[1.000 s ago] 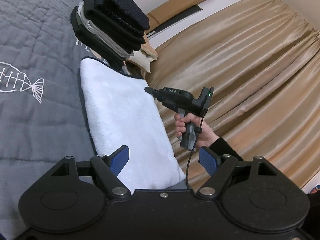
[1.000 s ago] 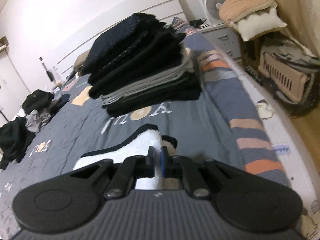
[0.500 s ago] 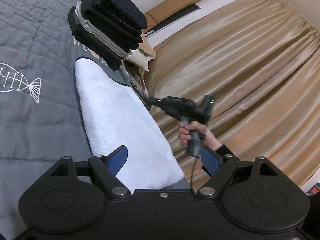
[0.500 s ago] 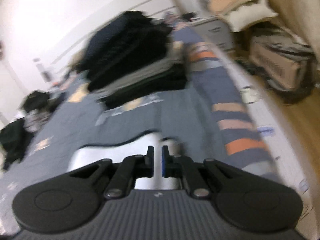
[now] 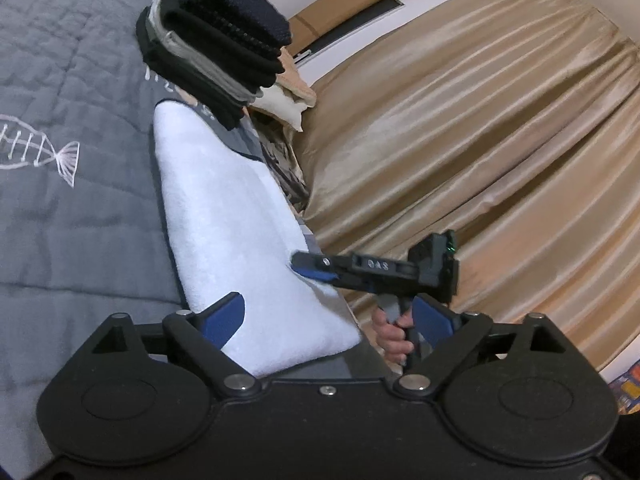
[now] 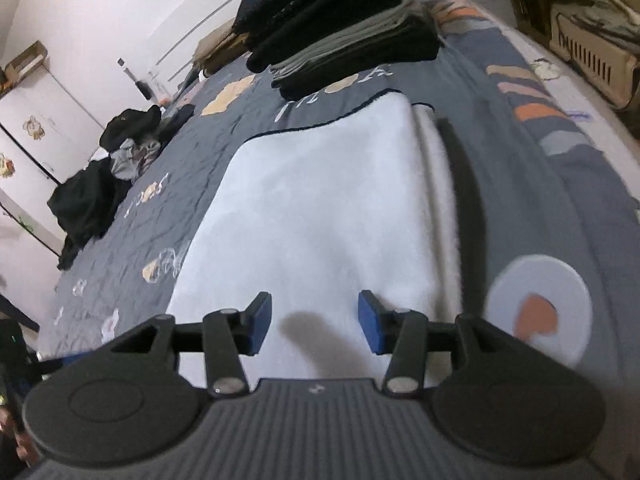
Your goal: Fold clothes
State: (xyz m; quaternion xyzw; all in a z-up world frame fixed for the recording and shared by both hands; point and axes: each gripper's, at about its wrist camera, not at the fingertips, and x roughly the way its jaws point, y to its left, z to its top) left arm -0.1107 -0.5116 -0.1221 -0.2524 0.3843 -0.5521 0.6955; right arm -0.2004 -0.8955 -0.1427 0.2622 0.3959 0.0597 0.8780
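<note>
Right wrist view: the right tool point(image 6: 315, 322) hangs over the folded white fleece garment point(image 6: 320, 216), its jaws opening with nothing pinched between them. The garment lies flat on the grey quilted bed point(image 6: 520, 184), just short of a stack of folded dark clothes point(image 6: 340, 28). The left tool point(image 5: 328, 318) is opening wide too, empty, above the garment's near end.
</note>
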